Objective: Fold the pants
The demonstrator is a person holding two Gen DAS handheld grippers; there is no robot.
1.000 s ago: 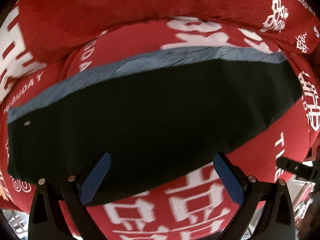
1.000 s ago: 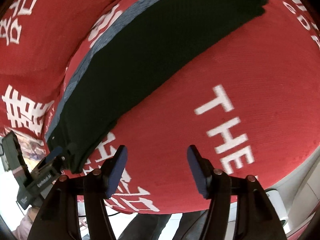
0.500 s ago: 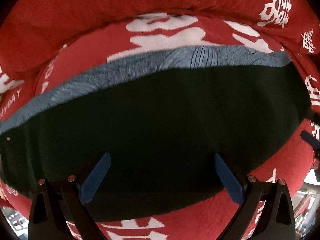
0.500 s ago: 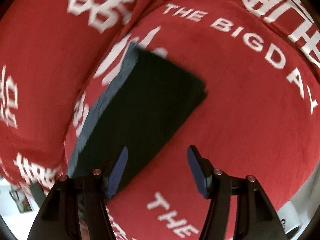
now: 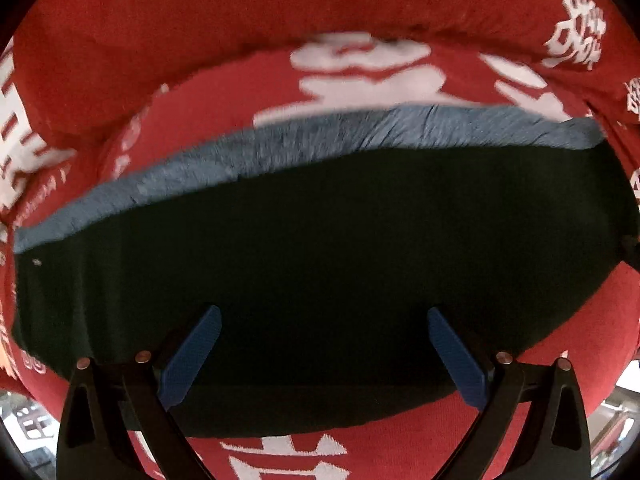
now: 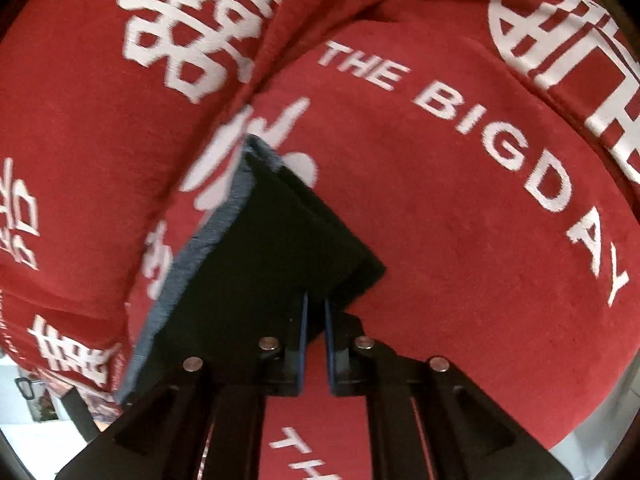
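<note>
The dark folded pants (image 5: 320,240), with a blue-grey layer along their far edge, lie flat on a red cover. My left gripper (image 5: 323,312) points straight down over their near half. It is open, its blue pads (image 5: 192,356) wide apart with nothing pinched. In the right wrist view the pants (image 6: 260,280) end in a corner. My right gripper (image 6: 315,312) sits at that end's near edge. Its jaws are closing, all but together, with the dark fabric edge pinched between the blue pads (image 6: 304,328).
The red cover (image 6: 480,240) with white lettering lies over a seat cushion, with a raised back cushion (image 5: 320,12) behind it. Floor and clutter show past the front edge (image 5: 32,428) at the lower corners.
My right gripper slid along the pants to their end corner and its jaws went from wide apart to pinched on the edge. My left gripper sank closer over the pants and stayed open.
</note>
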